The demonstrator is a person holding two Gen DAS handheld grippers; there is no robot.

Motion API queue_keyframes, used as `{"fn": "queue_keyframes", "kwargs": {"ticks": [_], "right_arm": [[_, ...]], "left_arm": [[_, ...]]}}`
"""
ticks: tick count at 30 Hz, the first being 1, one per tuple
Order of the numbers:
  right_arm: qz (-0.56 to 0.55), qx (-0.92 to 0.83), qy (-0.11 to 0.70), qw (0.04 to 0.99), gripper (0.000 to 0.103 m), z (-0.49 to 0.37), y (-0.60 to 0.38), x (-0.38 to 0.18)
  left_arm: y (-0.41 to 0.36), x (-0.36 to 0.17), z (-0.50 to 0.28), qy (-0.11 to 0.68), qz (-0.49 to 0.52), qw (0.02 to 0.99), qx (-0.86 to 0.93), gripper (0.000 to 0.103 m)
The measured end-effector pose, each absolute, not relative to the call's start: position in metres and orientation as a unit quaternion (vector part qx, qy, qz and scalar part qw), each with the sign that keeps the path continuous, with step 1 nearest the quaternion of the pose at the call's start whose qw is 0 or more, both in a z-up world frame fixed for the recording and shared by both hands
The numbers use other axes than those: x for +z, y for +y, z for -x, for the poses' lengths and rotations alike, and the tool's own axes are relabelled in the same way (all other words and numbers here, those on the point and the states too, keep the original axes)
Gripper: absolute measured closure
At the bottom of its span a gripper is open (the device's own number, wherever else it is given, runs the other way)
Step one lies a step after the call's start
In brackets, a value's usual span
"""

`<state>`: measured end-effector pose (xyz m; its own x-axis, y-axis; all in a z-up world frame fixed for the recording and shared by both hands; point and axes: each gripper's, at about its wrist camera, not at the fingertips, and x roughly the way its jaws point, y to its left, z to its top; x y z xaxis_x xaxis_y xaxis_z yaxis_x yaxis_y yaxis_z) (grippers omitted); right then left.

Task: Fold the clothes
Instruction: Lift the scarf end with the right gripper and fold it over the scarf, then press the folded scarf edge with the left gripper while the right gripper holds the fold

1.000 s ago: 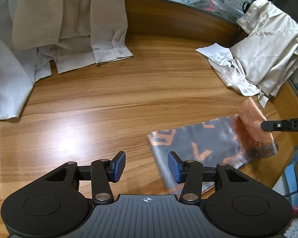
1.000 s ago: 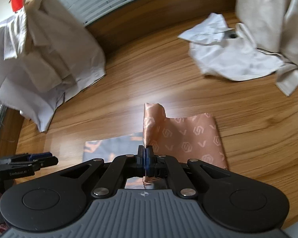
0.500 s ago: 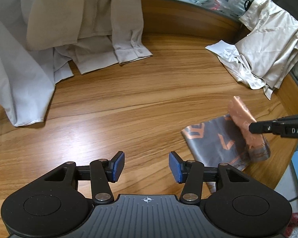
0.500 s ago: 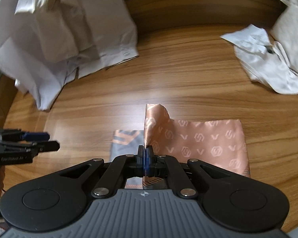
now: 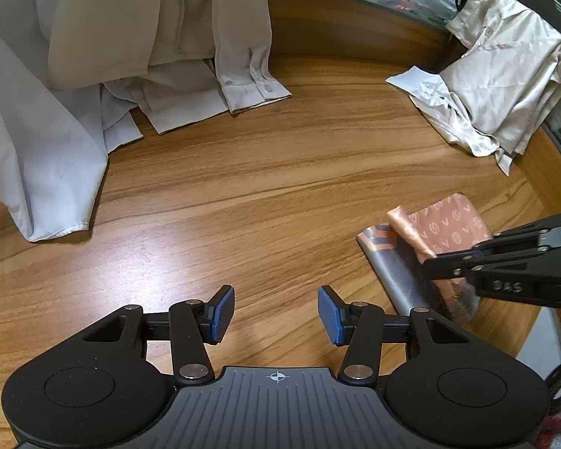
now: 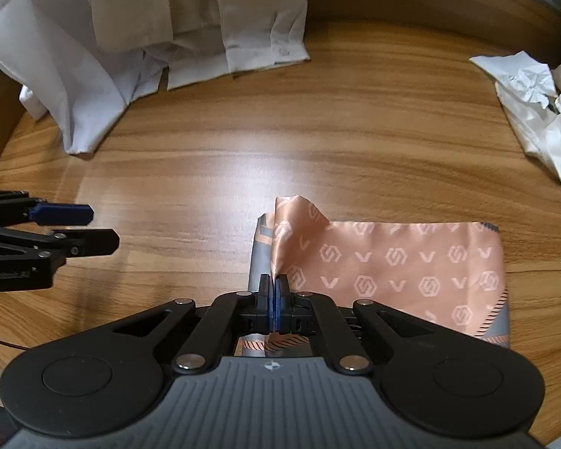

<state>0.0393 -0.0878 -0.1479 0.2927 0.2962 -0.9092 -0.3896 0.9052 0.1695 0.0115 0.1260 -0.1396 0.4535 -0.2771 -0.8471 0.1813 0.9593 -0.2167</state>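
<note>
Tongs [image 6: 274,288] pinch one scarf [image 6: 392,262].

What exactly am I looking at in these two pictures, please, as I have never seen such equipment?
A person holds a pair of tongs in each hand, and a camera on each looks out along the fingers. One picture comes from the left tongs, which are open and empty. The other comes from the right tongs, shut on a corner of an orange patterned scarf being folded on a wooden table. Pale shirts lie at the back, and cream clothes on the right.
</note>
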Motion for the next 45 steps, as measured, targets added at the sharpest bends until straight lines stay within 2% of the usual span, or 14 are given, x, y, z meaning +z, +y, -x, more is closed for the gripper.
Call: {"fn": "queue_keyframes", "kwargs": {"ticks": [9,10,11,16,21,22,23,26,30,44,45], "right_arm": [[0.033,0.236,0.556,0.796,0.097,-0.035,-0.084,-0.155],[0.029,0.240,0.554,0.796,0.093,-0.034,-0.085,-0.154],[0.026,0.243,0.553,0.797,0.086,-0.033,-0.086,-0.154],[0.014,0.264,0.541,0.798,0.085,-0.023,-0.097,-0.146],[0.015,0.284,0.531,0.798,0.085,-0.004,-0.116,-0.145],[0.018,0.286,0.528,0.799,0.085,0.000,-0.119,-0.145],[0.024,0.286,0.524,0.802,0.085,0.004,-0.120,-0.146],[0.035,0.290,0.507,0.811,0.084,0.015,-0.121,-0.147],[0.064,0.296,0.495,0.814,0.072,0.027,-0.109,-0.152],[0.170,0.255,0.473,0.826,0.070,0.048,-0.071,-0.175],[0.171,0.251,0.472,0.828,0.074,0.048,-0.070,-0.177]], "left_arm": [[0.116,-0.138,-0.017,0.498,0.032,0.853,-0.152,0.050],[0.113,-0.139,-0.019,0.497,0.031,0.853,-0.156,0.050],[0.110,-0.139,-0.020,0.496,0.030,0.853,-0.159,0.050],[0.088,-0.141,-0.031,0.483,0.012,0.851,-0.204,0.053],[0.053,-0.142,-0.040,0.457,-0.045,0.838,-0.294,0.074],[0.047,-0.143,-0.041,0.452,-0.057,0.833,-0.314,0.081],[0.041,-0.143,-0.043,0.448,-0.071,0.827,-0.332,0.083],[0.023,-0.147,-0.048,0.437,-0.112,0.811,-0.373,0.083],[0.006,-0.159,-0.056,0.439,-0.162,0.785,-0.406,0.086],[-0.002,-0.180,-0.077,0.462,-0.208,0.743,-0.437,0.085],[-0.002,-0.180,-0.077,0.460,-0.208,0.744,-0.438,0.085]]}}
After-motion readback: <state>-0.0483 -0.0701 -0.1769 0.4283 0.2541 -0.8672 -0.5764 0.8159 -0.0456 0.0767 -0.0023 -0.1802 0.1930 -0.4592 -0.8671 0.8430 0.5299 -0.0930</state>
